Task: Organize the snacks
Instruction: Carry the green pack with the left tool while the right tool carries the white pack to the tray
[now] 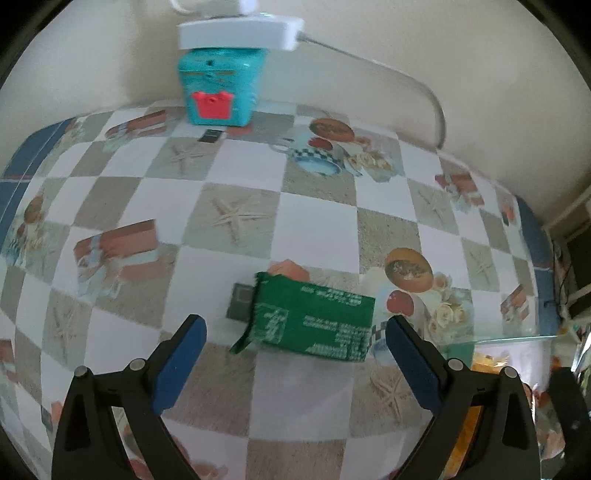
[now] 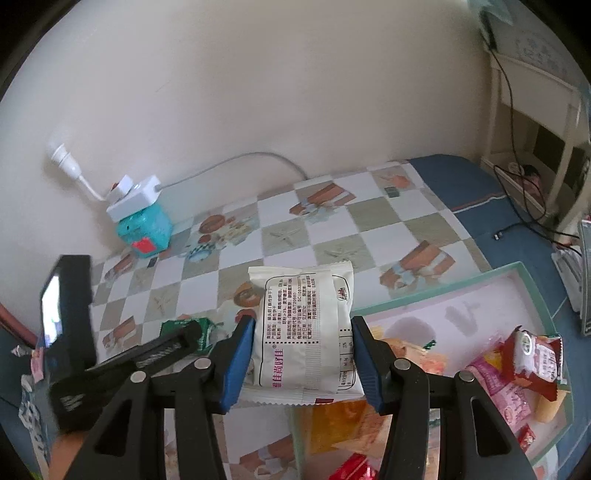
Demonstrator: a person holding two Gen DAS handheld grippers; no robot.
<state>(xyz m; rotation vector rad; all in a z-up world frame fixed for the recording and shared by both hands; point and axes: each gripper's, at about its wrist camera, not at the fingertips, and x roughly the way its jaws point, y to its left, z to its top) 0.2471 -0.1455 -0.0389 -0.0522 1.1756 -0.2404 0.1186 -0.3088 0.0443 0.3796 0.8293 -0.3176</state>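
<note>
A green snack packet (image 1: pixel 314 325) lies on the checkered tablecloth, just ahead of and between the fingers of my open left gripper (image 1: pixel 295 343), which hovers above it. My right gripper (image 2: pixel 303 343) is shut on a white snack packet (image 2: pixel 306 328) with red print and holds it above the table, at the left edge of a tray (image 2: pixel 443 288) with a green rim. The tray holds several snack packets, among them a red one (image 2: pixel 535 354) and a pink one (image 2: pixel 495 384). The left gripper (image 2: pixel 177 343) and the green packet (image 2: pixel 203 328) show at the left of the right wrist view.
A teal box (image 1: pixel 218 88) with a white power strip (image 1: pixel 240 33) on top stands at the back by the wall. A small dark tag (image 1: pixel 211 136) lies before it. A white shelf (image 2: pixel 535 122) with cables stands to the right. The tray's corner shows at right (image 1: pixel 517 338).
</note>
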